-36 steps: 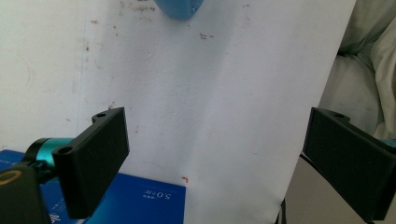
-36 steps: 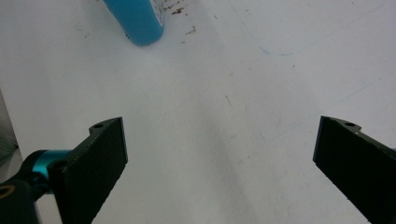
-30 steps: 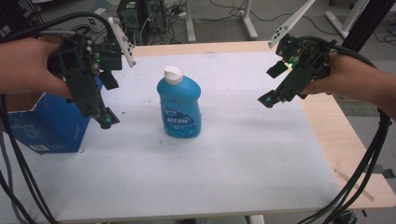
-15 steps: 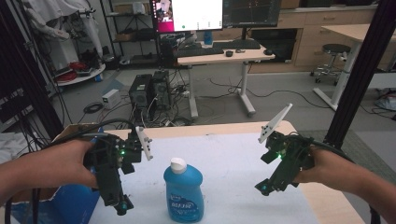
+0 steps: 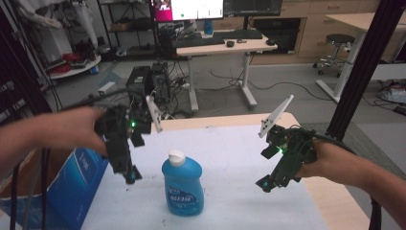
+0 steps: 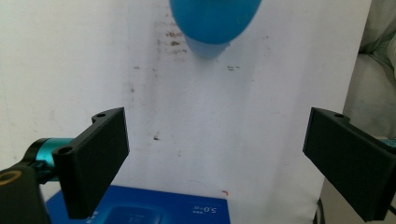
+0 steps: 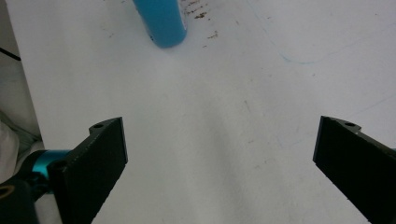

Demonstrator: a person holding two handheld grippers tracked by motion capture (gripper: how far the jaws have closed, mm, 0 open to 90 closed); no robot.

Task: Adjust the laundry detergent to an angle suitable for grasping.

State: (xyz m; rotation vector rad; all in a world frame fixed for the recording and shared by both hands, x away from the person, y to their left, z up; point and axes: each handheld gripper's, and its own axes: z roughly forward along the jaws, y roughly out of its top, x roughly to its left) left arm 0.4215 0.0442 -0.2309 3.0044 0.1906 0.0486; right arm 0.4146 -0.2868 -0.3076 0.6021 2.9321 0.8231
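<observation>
Two grippers: one in each of the person's hands, both held above a white table [image 5: 239, 158] with nothing between their jaws.
Blue box: nearest the camera, a blue box [image 5: 72, 184] sat at the table's left edge, partly below the left forearm; its printed top also showed at the bottom of the left gripper view.
Blue bottle: a blue bottle [image 5: 183, 184] with a white cap [image 5: 176, 156] and a printed label stood upright on the table, near the front edge and between the two grippers — touching neither.
Left gripper: the left gripper [image 5: 130, 176] pointed down, just to the left of the bottle and above the table's left part; in the left gripper view its two black jaws stood wide apart, empty, with the bottle's rounded blue body [image 6: 214, 18] ahead at the top of the frame.
Right gripper: the right gripper [image 5: 264, 184] was tilted down and toward the bottle, well apart from it on the right side; in the right gripper view its jaws were spread wide over bare, lightly stained tabletop, and the bottle [image 7: 161, 21] showed at the upper left.
Table surface: white, with small brown specks near the bottle and a wooden edge along the right and far sides.
Background: beyond the table — a desk [image 5: 218, 45] with monitors, cables on the floor, and a stool [image 5: 339, 40] at the far right.
</observation>
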